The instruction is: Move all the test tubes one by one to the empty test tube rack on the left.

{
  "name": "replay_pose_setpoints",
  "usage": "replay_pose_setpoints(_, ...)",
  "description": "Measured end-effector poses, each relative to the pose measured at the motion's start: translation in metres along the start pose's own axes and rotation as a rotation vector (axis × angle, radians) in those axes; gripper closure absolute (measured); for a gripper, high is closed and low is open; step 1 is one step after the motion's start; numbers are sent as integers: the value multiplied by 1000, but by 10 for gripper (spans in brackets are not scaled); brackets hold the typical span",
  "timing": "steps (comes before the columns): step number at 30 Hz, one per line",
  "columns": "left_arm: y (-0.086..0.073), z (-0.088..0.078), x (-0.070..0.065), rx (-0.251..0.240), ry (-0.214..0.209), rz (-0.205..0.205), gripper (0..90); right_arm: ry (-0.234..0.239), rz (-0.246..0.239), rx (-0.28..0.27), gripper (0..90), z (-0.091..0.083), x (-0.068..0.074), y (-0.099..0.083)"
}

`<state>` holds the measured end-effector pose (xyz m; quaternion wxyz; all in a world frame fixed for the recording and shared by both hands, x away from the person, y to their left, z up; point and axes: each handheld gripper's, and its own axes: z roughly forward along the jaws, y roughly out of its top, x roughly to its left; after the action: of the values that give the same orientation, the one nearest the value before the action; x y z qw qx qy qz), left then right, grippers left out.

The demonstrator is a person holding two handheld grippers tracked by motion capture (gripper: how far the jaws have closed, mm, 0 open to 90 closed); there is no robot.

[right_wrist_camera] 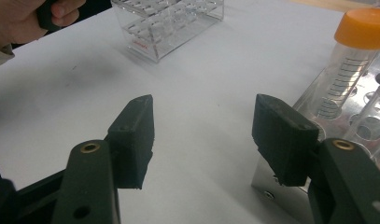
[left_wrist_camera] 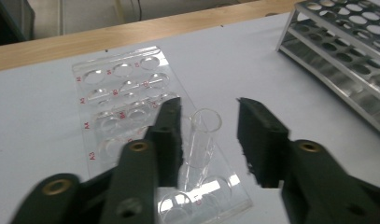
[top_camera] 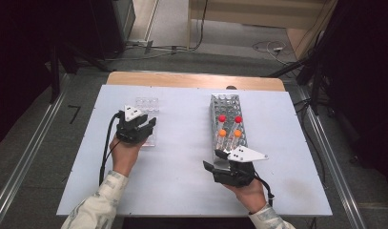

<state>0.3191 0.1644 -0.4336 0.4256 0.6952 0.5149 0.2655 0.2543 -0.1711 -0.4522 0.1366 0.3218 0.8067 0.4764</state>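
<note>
From above, the left gripper (top_camera: pixel 146 128) hangs over the clear plastic well rack (top_camera: pixel 147 103) on the white worktop (top_camera: pixel 182 167); in its own view, the spread fingers (left_wrist_camera: pixel 168 135) flank an upright clear glass tube (left_wrist_camera: pixel 200 140), nearer the left one, untouched; the right gripper (right_wrist_camera: pixel 204 135) gapes empty beside the metal tube rack (right_wrist_camera: pixel 290 186).

Glossy clear plastic rack (left_wrist_camera: pixel 131 107)

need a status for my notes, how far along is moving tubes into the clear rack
Done: one uncapped clear tube stands in the clear rack, between the left gripper's open jaws. In hand: nothing; the right gripper waits open beside the metal rack. Left: four capped tubes, two red and two orange, are in the metal rack.
</note>
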Motion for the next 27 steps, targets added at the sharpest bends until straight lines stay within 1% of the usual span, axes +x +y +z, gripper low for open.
replay_pose_setpoints(2, 2, -5, 3, -13, -10, -32, 484, -2, -1, -1, 377, -1, -1, 0)
replay_pose_setpoints(4, 2, -10, 4, -23, -22, -55, 424, -4, 2, -3, 377, -2, -1, 0)
replay_pose_setpoints(5, 1, -13, 4, -31, -22, -57, 393, -4, 2, -5, 377, -3, -1, 0)
replay_pose_setpoints(7, 0, -19, 3, -46, -9, -58, 329, -5, 4, -10, 377, -4, -1, 0)
replay_pose_setpoints(10, -5, -27, 1, -64, -2, -62, 260, -8, 8, -17, 376, -8, -2, 0)
replay_pose_setpoints(13, -7, -32, 0, -55, -6, -58, 207, -15, 7, -21, 374, -12, -3, -1)
replay_pose_setpoints(15, -9, -36, 0, -60, -15, -60, 200, -21, 6, -23, 373, -15, -5, -1)
replay_pose_setpoints(17, -10, -39, 1, -63, -15, -65, 187, -29, 12, -26, 373, -18, -6, -2)
replay_pose_setpoints(22, -12, -44, 2, -71, -14, -74, 187, -50, 18, -32, 371, -25, -13, -5)
replay_pose_setpoints(25, -13, -46, 1, -67, -26, -81, 187, -67, 22, -35, 369, -29, -17, -7)
replay_pose_setpoints(27, -13, -47, 0, -69, -29, -74, 187, -83, 30, -36, 365, -30, -20, -8)
